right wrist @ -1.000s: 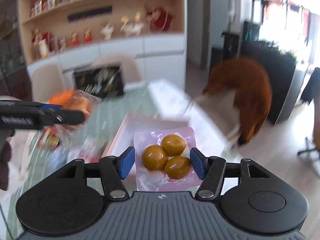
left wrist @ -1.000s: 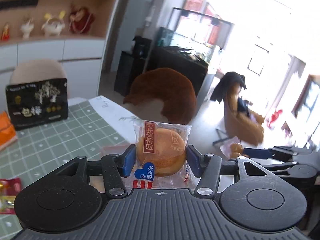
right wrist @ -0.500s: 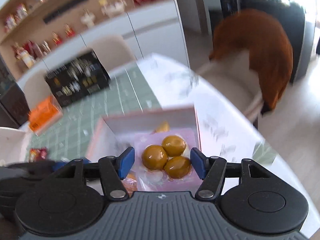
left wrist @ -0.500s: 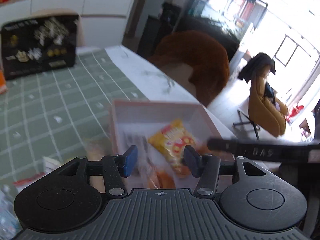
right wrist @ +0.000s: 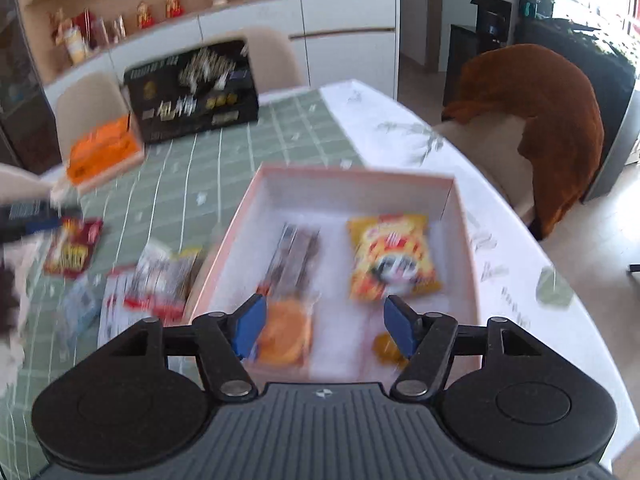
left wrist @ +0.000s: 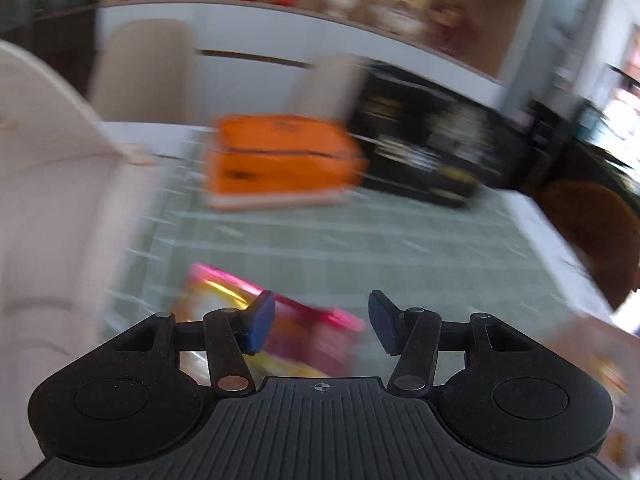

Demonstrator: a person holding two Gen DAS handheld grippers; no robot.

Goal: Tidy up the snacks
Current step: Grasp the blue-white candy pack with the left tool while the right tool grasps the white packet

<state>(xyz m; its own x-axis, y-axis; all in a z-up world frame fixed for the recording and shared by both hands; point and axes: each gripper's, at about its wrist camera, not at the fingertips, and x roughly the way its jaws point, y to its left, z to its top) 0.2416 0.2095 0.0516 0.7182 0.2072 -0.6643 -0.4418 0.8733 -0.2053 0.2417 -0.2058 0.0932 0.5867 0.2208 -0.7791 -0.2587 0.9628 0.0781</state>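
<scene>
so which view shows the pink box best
The right wrist view: the pink box fills the middle, open, its walls and the snacks inside visible. The left wrist view catches only a blurred pale corner at its right edge, likely the same box.

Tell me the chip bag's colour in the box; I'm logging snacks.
Yellow with red print: the chip bag shows best in the right wrist view.

Black ribbed claw [right wrist: 322, 328] body, blue pads [right wrist: 249, 326] (silver pivot screws).
</scene>
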